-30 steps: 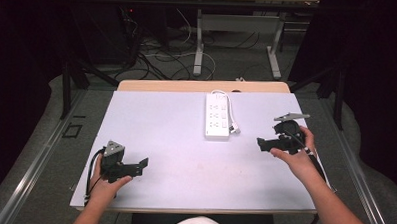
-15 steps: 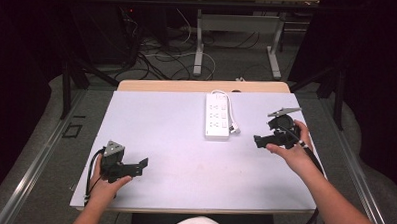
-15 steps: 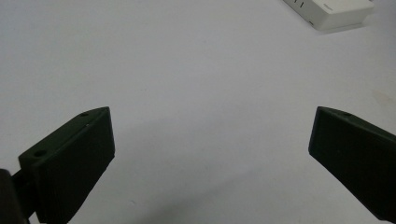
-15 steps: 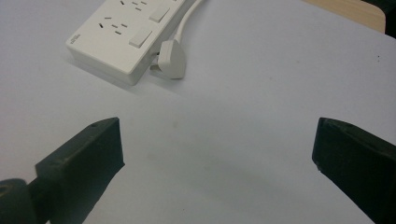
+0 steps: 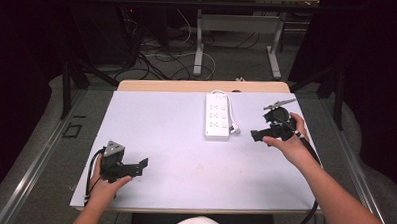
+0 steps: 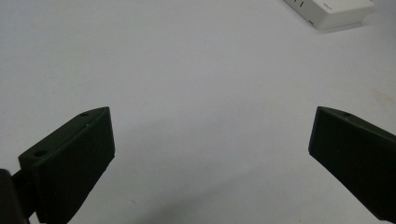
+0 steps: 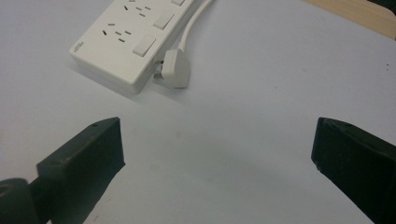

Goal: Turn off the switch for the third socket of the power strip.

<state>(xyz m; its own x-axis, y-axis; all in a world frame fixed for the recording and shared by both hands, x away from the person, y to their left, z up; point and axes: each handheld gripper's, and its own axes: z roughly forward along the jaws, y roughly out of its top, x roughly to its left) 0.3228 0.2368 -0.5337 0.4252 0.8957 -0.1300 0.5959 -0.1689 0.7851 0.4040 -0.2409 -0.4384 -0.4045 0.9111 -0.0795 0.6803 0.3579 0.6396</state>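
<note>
Facing the power strip [image 5: 217,115] near the counter's [image 5: 175,141] far edge, the right gripper [image 5: 256,135] hovers just beside its plug [image 7: 173,70], fingers wide apart, probably lined up to grab it. The left gripper [image 5: 143,163] waits by the near-left corner, fingers likewise apart, holding nothing.
</note>
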